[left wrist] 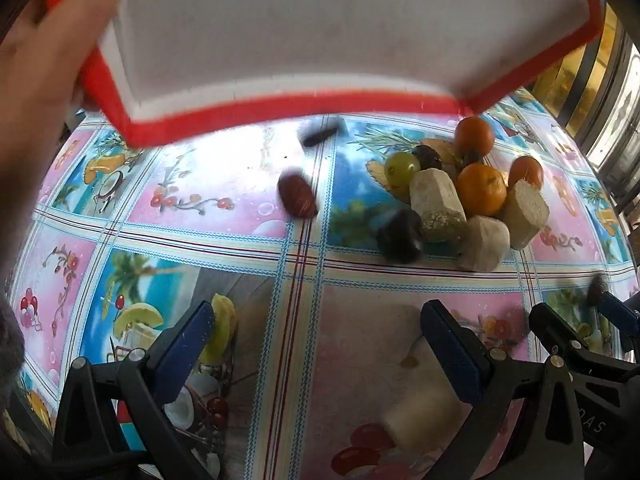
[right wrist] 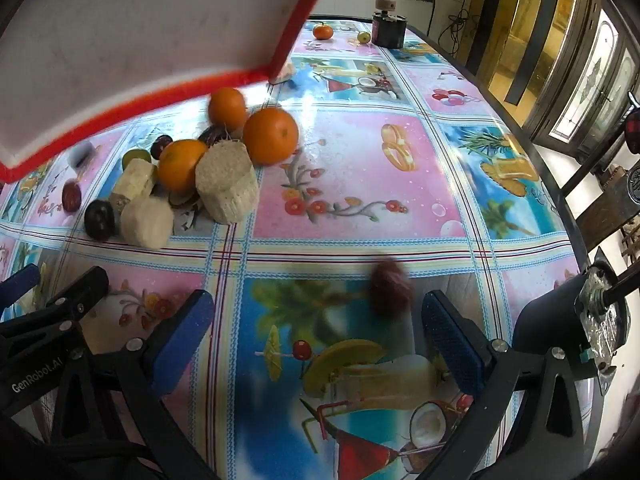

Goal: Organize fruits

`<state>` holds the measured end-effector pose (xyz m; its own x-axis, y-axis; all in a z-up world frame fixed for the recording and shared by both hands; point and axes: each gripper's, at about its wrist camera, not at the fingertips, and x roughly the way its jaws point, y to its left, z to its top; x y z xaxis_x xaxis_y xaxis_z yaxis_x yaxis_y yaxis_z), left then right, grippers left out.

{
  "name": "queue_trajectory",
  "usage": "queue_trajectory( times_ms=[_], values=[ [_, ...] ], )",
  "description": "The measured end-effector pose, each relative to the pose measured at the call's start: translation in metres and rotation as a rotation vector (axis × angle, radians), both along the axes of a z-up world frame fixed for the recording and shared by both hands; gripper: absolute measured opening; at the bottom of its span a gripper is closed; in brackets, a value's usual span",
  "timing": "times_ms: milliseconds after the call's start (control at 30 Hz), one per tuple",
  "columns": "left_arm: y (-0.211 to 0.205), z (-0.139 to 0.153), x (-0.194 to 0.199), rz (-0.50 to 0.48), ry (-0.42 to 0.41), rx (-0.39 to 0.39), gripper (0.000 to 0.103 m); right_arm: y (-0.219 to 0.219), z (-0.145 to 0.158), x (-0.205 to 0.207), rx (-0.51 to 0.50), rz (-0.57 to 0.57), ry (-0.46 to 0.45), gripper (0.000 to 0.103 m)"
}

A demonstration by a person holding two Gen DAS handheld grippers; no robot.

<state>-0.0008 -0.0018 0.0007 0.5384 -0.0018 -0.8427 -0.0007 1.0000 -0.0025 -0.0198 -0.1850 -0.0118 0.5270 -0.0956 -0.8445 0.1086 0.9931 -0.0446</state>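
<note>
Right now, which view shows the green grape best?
The left wrist view: the green grape lies in full sight at the pile's left edge. In the right wrist view the grape is smaller and partly hidden behind a pale chunk.

White "GenRobot.AI" lettering on the left gripper (right wrist: 16, 308) body, partial letters "SAO" on the right gripper (left wrist: 580, 312) frame

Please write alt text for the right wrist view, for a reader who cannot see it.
A tilted white tray with a red rim hangs over a pile of oranges, pale cut chunks and dark fruits on a colourful tablecloth. The open right hand-held gripper holds nothing.
</note>
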Motion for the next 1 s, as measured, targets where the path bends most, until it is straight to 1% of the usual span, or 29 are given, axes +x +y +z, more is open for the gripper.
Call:
queue_trajectory(
  times_ms=[1000],
  values=[
    [0.0015,-0.0010,0.0010,-0.001,0.000,0.000,0.103,0.0004,0.0008,-0.0001,0.000,-0.001,0.000,0.103]
  ],
)
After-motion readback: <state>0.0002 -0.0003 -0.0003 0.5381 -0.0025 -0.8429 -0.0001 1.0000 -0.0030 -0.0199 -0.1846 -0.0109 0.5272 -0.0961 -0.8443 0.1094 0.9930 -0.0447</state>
